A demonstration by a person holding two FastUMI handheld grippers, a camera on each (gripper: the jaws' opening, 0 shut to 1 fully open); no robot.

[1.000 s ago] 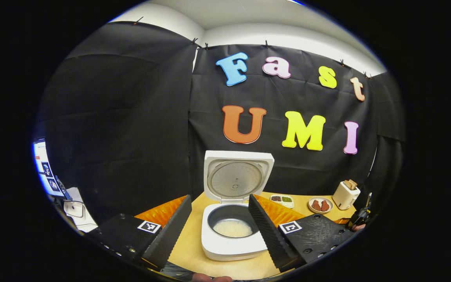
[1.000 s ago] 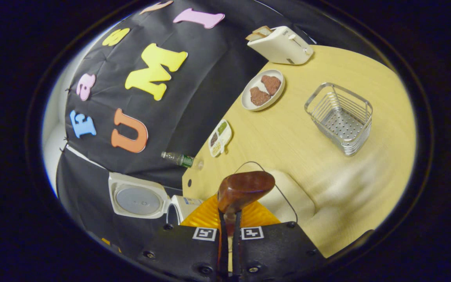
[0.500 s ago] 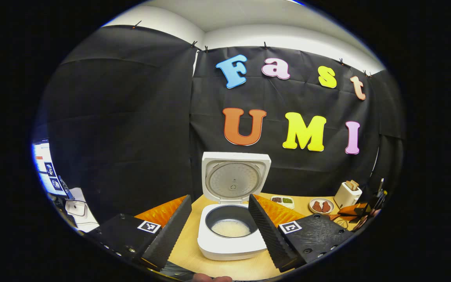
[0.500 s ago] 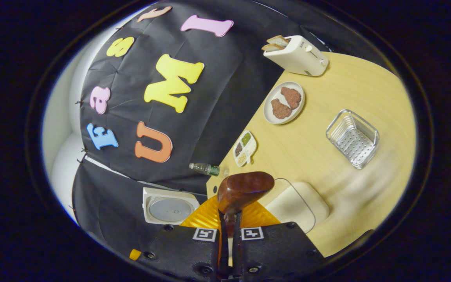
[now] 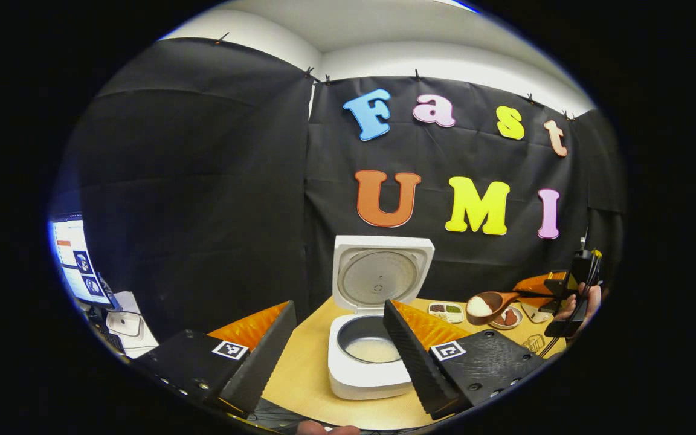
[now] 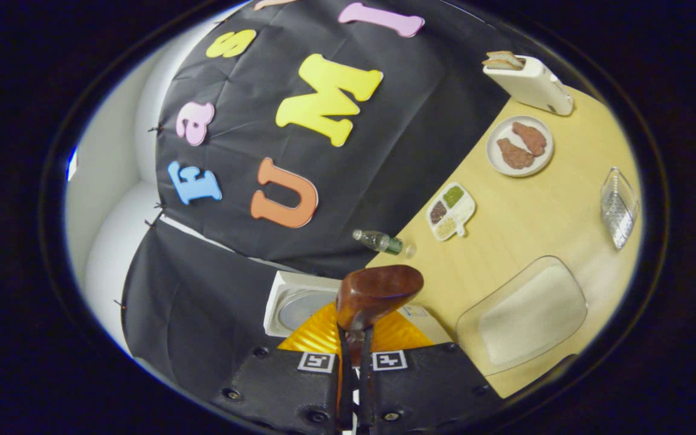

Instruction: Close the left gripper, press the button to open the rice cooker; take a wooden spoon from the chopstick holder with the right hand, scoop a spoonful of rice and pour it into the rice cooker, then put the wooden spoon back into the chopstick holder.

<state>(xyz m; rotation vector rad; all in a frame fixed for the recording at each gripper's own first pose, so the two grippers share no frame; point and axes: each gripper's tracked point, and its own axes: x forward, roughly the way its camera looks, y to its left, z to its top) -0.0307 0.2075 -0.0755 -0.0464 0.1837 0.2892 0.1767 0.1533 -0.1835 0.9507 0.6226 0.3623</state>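
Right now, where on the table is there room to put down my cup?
Bare wood lies between the sectioned dish, the plate of meat, the wire basket and the clear tray. It is crowded near the rice cooker.

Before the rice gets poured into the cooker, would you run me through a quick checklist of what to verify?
1. Rice cooker lid open: ok.
2. Wooden spoon loaded with rice: ok.
3. Right gripper shut on the spoon handle: ok.
4. Spoon bowl above the pot: not ok; it hangs to the cooker's right, over the table.
5. Left gripper clear of the pot opening: cannot tell; its open fingers frame the cooker.
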